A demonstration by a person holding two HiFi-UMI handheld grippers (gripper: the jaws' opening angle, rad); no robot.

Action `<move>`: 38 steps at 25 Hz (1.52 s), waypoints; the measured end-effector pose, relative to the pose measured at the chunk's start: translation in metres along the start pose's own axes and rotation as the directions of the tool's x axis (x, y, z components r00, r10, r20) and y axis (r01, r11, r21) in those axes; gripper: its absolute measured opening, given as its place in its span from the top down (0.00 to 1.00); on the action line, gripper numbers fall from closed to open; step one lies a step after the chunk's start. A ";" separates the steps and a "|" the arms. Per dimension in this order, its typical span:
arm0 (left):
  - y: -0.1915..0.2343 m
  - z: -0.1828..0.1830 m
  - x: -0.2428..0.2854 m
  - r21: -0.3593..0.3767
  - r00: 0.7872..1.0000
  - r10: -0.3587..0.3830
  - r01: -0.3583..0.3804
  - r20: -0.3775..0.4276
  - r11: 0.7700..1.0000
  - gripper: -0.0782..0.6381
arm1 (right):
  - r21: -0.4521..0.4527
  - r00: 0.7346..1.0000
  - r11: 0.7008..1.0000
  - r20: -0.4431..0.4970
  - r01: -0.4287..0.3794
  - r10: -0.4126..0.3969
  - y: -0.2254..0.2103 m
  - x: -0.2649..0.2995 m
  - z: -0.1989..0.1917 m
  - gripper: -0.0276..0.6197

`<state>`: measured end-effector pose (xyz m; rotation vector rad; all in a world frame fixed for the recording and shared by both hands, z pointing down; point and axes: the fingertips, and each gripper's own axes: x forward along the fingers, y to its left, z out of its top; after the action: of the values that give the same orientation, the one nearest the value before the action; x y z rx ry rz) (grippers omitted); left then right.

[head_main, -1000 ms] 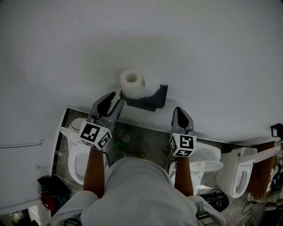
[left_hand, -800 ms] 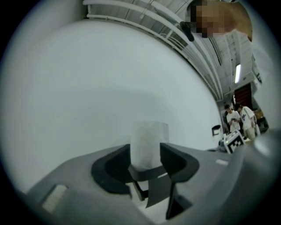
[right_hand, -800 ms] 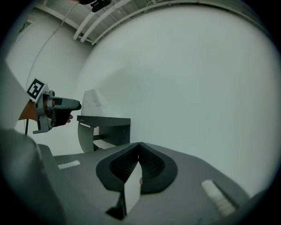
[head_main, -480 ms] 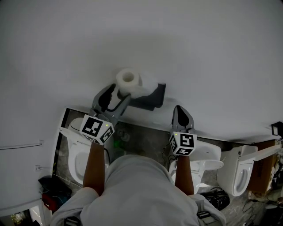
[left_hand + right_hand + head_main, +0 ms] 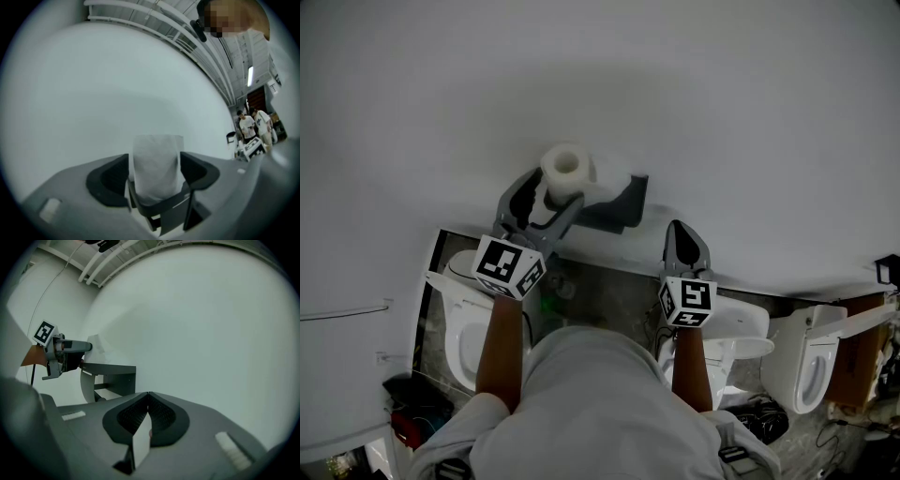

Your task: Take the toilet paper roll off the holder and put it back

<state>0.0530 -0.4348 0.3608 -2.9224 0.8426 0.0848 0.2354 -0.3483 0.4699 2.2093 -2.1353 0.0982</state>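
A white toilet paper roll [image 5: 565, 165] sits on a dark grey holder [image 5: 619, 201] fixed to the white wall. My left gripper [image 5: 550, 193] is raised to it. Its jaws are opening, and they straddle the roll without the pads visibly pressing on it. In the left gripper view the roll [image 5: 157, 152] stands upright between the two pads, with the holder's bracket [image 5: 164, 211] under it. My right gripper [image 5: 685, 240] hangs shut, lower and to the right of the holder, with nothing held. From the right gripper view, the left gripper [image 5: 63, 357] shows at the holder [image 5: 110, 376].
Below the wall stand white toilets, one at the left [image 5: 459, 323], one near the middle right [image 5: 741, 342] and one at the far right [image 5: 811, 366]. Cables and dark items [image 5: 408, 412] lie on the floor at lower left. People [image 5: 253, 124] stand far off at the right.
My left gripper has risen from below the roll up to it, and its jaws have spread to either side of it. The right gripper has hardly moved.
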 end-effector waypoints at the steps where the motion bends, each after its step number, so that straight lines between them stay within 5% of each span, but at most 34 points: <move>1: 0.000 -0.001 0.002 0.000 1.000 0.000 0.000 -0.001 1.000 0.42 | 0.000 1.000 1.000 0.000 -0.001 0.001 0.000 0.000 0.000 0.96; 38: -0.002 -0.008 0.037 0.019 0.999 -0.022 0.023 -0.039 1.000 0.43 | 0.011 1.000 1.000 -0.010 0.002 -0.002 -0.014 0.002 -0.005 0.96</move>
<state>0.0856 -0.4530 0.3656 -2.9235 0.8108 0.0175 0.2491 -0.3493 0.4749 2.2114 -2.1327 0.1208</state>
